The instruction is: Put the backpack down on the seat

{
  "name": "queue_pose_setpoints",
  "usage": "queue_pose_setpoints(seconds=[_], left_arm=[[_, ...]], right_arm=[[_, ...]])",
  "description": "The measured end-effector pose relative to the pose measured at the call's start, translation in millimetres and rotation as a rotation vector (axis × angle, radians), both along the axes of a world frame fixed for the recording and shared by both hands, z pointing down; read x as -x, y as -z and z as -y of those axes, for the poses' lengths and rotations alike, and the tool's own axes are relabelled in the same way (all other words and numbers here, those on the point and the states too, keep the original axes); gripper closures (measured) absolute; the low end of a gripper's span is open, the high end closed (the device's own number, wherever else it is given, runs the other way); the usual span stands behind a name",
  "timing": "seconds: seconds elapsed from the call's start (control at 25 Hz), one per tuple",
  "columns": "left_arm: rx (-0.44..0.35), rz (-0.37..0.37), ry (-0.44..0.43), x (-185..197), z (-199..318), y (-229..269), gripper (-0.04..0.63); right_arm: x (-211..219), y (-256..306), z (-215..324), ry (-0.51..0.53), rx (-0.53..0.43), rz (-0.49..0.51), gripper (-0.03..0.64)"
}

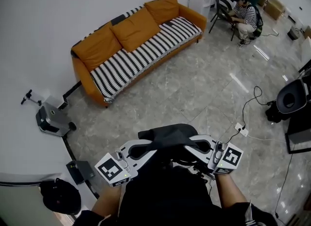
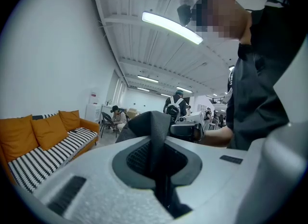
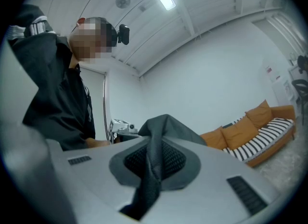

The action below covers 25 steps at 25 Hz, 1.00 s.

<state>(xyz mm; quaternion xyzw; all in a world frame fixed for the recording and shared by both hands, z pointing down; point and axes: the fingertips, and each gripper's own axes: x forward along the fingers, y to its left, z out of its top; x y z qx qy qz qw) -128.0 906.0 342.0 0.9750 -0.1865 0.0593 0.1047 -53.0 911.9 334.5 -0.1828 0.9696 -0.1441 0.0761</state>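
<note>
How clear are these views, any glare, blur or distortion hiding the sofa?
Head view: sharp, sofa evenly lit, streaks of glare on the floor. Left gripper view: strong fisheye bend, dark corners, ceiling lamp blown out. Right gripper view: same bend; backpack close-up looks soft.

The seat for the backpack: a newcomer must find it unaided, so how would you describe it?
Look along the curved white wall beyond the grey tiled floor: the sofa stands against it. Unlike the black chair further right, it is orange, with a black-and-white striped seat cover.
</note>
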Motion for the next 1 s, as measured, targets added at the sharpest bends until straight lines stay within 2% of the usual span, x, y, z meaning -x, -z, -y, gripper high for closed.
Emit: queue_pose_setpoints(seconds=[0.48, 1.0], left_arm=[[0.01, -0.026, -0.004, 2.1, 84.8, -3.7, 0.561], [-0.004, -0.056, -0.061, 13.5, 179.2, -0.2, 0.561]], right_arm=[[-1.2, -5.1, 86.3, -0.027, 0.004, -0.019, 0.577], [10.2, 1.3, 178.0, -0.08, 0.011, -0.043, 0.577]])
